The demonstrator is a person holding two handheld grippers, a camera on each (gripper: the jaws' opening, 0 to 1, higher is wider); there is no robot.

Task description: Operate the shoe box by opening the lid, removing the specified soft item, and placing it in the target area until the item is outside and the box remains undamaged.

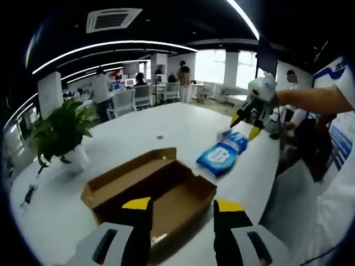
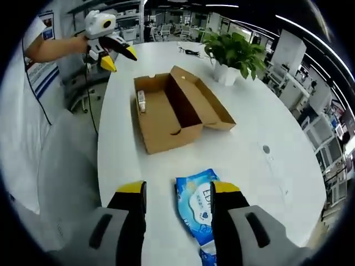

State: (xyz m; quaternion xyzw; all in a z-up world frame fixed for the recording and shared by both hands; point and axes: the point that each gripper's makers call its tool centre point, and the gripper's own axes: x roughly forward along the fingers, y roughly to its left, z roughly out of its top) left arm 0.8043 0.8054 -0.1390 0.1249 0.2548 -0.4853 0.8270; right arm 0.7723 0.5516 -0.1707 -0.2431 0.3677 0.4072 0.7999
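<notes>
Lying low in the right gripper view, the blue wipes pack [image 2: 198, 208] ran lengthwise between the right gripper [image 2: 178, 195]'s parted, empty jaws, outside the open box [image 2: 172, 111]; the left gripper [image 2: 113, 54], also open, hung upper left.

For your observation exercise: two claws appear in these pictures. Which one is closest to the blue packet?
The right claw: the blue wipes packet lies on the white table just beyond its tips. The left claw sits by the open cardboard shoe box.
</notes>
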